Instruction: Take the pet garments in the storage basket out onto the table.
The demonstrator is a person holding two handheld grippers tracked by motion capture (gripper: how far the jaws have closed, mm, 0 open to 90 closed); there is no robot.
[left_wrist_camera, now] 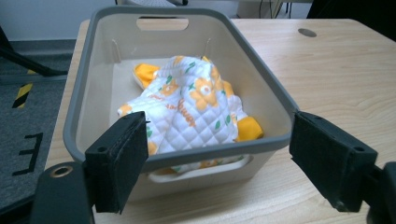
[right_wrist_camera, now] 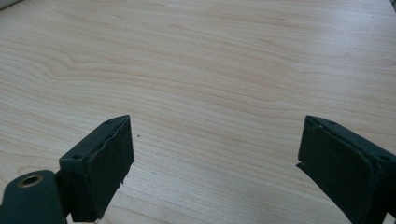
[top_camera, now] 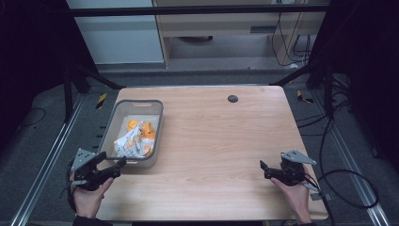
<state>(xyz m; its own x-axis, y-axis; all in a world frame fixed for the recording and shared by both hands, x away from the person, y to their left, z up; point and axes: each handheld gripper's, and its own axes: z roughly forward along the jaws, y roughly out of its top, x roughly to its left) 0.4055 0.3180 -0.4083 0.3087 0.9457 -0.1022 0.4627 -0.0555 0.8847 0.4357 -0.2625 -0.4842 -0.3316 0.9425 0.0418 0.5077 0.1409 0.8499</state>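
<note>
High view: grey bin (top_camera: 160,123) near the far-left corner of the table (top_camera: 226,141), quilted mitt (top_camera: 134,141) crumpled inside. Left gripper (top_camera: 117,165) just short of the bin's near wall, aimed at it, probably staged for a reach over the rim. Right gripper (top_camera: 264,168) well to the right of the bin, over bare wood, apparently idle.

Left gripper view: left gripper (left_wrist_camera: 217,163) with jaws spread wide, empty, framing the bin's (left_wrist_camera: 219,149) near rim. Mitt (left_wrist_camera: 191,107), white with orange flowers, heaped against the bin's near wall, partly visible through the handle slot. Approach line centred on the mitt.

Right gripper view: right gripper (right_wrist_camera: 215,163) with jaws wide, empty, above plain table (right_wrist_camera: 210,70), away from the bin.
</note>
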